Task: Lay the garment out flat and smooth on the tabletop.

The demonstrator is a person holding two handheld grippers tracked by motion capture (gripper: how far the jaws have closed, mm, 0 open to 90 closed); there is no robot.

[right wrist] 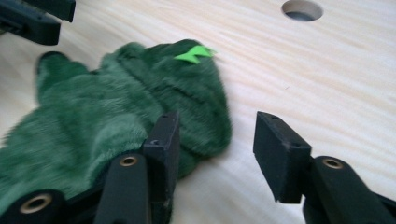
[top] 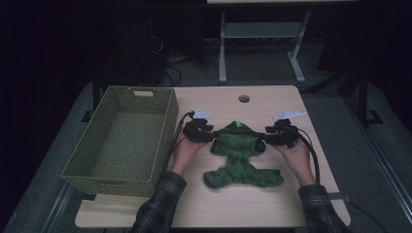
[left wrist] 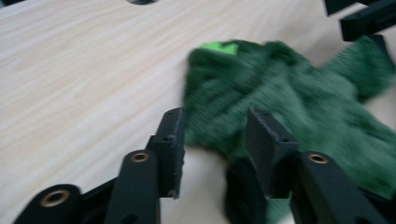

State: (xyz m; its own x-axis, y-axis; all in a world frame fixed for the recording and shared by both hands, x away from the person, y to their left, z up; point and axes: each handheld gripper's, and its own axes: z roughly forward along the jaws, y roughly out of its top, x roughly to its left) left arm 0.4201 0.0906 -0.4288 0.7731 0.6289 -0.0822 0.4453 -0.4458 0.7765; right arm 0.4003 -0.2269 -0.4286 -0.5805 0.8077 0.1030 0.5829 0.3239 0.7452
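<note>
From above, we had the green fleece garment [top: 240, 155] flat on the counter [top: 272, 204], basket [top: 124, 138] unfilled, so packing was left. Left claw [left wrist: 215, 135] view: jaws apart, fleece edge between them, nothing pinched. Right claw [right wrist: 217, 140] view: jaws apart too, one jaw resting on the fleece.

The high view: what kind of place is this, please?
Probably a lab or workshop room set up for recording: a light wooden table with a round cable hole, tangled black cables on the dark floor, and a second metal-legged table behind.
</note>
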